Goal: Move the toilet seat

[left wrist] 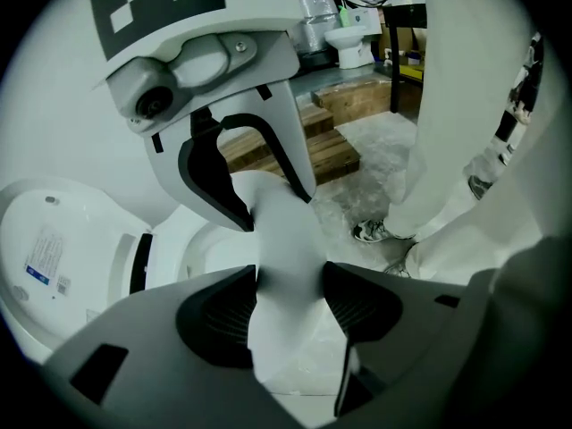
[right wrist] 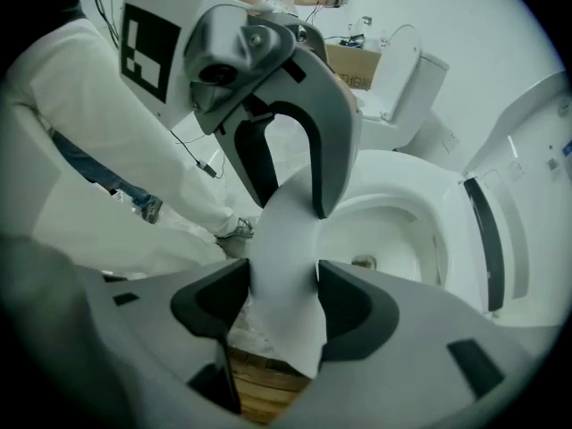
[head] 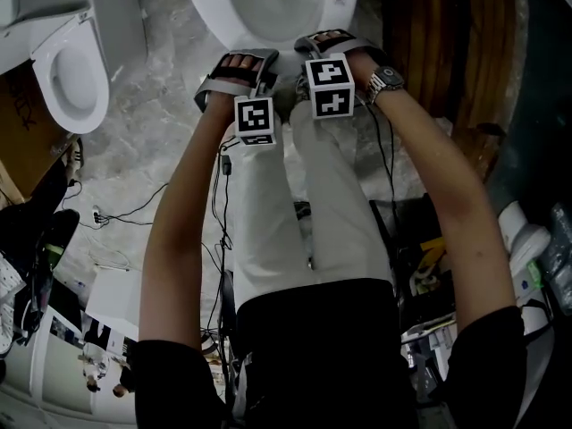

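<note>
Forearms (head: pixel 179 231) reach down from the head camera to the front of a white toilet bowl (head: pixel 234 14). Marker cubes (head: pixel 255 119) face up.

Left gripper (left wrist: pixel 288 304): both pads press on the toilet seat (left wrist: pixel 284 239), gripping its front edge.

Right gripper (right wrist: pixel 284 304): jaws likewise clamped on the same white band, pads tight against both faces.

The two grippers sit just beside each other; each gripper view shows the other's jaws further along the band.

- Seat's gripped stretch runs side to side across the bowl's front, passing from one pair of jaws into the next.
- Hinge end lies away from the person, toward the raised lid (right wrist: pixel 527 141).
- Band looks clear of the bowl rim (right wrist: pixel 420 195); its tilt cannot be judged.

Wristwatch (head: pixel 386 80) on the right wrist. Second toilet (head: pixel 71 70) stands well apart at the left, wooden boards (head: pixel 447 43) at the right.
</note>
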The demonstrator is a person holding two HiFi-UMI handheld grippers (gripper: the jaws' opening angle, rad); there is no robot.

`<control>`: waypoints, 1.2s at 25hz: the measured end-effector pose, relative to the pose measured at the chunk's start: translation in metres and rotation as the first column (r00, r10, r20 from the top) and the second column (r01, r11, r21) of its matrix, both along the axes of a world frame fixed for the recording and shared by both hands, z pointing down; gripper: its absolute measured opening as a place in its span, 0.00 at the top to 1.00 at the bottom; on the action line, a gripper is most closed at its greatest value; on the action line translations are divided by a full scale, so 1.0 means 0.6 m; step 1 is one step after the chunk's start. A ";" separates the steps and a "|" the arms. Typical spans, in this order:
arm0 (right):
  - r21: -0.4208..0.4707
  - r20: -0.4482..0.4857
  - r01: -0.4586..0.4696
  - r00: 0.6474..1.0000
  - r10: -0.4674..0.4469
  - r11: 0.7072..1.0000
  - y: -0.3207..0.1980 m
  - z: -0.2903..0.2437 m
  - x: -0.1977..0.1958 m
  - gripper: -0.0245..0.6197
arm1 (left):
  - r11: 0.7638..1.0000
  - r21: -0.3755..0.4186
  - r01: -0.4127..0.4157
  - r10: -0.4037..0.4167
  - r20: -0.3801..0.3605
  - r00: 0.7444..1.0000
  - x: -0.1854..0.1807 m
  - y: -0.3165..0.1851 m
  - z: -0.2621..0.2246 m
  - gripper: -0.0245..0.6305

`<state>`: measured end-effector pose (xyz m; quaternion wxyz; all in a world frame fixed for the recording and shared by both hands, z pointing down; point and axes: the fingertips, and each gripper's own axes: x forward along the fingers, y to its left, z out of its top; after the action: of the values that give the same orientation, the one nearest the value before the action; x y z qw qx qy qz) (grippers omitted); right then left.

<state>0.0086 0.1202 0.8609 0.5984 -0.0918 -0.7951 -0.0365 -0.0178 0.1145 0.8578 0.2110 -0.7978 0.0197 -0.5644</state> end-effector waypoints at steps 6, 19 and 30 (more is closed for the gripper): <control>0.158 0.063 -0.030 0.998 0.020 0.987 0.000 -0.033 0.005 0.59 | 1.000 -0.012 0.014 -0.014 0.006 1.000 -0.003 -0.005 -0.026 0.59; 0.400 0.105 -0.059 0.994 0.018 0.915 -0.006 -0.094 0.019 0.62 | 0.997 -0.034 0.064 -0.063 0.015 0.998 -0.011 -0.011 -0.082 0.61; 0.512 0.087 -0.050 0.996 0.006 0.857 -0.015 -0.126 0.018 0.68 | 0.992 -0.033 0.123 -0.122 0.019 0.992 -0.015 -0.023 -0.131 0.63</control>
<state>0.0197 0.1112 0.7855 0.5683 0.0844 -0.7819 -0.2421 -0.0266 0.1009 0.7791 0.1624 -0.7937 0.0569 -0.5835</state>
